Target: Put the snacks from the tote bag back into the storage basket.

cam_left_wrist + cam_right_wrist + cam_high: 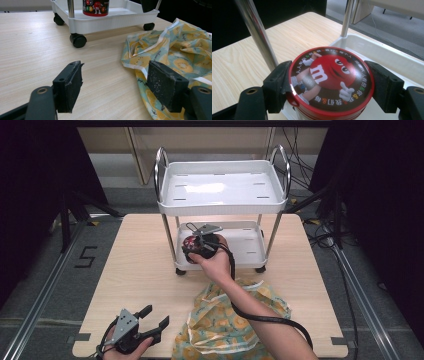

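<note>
- The right gripper (329, 85) is clamped on a red candy tin (331, 81), one black jaw on each side of its round lid, which has a cartoon candy character on it.
- That tin sits on the bottom shelf (245, 251) of the little white cart (220, 195), right by the shelf's front left corner, next to a chrome post (258, 35).
- The cart stands at the far edge of the wooden table (140, 270), near the middle.
- The left gripper (150, 320) is down by the table's near left corner, jaws wide apart with nothing between them, just above bare wood.
- A crumpled yellow and teal patterned bag (225, 325) lies at the near edge, just beside that spread claw and under the right forearm.
</note>
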The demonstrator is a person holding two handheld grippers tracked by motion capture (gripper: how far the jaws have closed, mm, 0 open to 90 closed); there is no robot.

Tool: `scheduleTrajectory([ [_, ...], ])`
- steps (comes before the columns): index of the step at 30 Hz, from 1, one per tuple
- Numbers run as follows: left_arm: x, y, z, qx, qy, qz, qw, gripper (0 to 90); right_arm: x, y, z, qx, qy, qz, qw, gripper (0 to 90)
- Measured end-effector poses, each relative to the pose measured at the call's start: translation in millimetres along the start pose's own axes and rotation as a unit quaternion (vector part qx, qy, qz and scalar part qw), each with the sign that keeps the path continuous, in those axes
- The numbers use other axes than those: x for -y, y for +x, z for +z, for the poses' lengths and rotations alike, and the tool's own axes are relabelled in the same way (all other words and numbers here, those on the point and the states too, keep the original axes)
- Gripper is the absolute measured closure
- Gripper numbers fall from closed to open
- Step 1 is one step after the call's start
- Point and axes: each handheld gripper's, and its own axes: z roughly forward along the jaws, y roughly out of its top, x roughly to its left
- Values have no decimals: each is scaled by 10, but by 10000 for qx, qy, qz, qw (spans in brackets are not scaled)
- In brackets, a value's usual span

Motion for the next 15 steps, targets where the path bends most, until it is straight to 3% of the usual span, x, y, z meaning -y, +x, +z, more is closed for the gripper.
scheduleTrajectory([
  [3, 0, 1, 0, 10, -7, 0, 10000, 279, 11, -9, 11, 6, 50, -37, 10000, 268],
  [9, 0, 8, -2, 5, -2, 10, 10000, 279, 41, -8, 64, 65, 59, 115, 9999, 268],
  [11, -1, 10, -2, 0, -6, 10, 10000, 279, 47, -18, 72, 36, 108, 27, 9999, 268],
  [15, -2, 10, -2, -2, -4, 11, 10000, 279, 86, -4, 101, 33, 187, 71, 9998, 268],
])
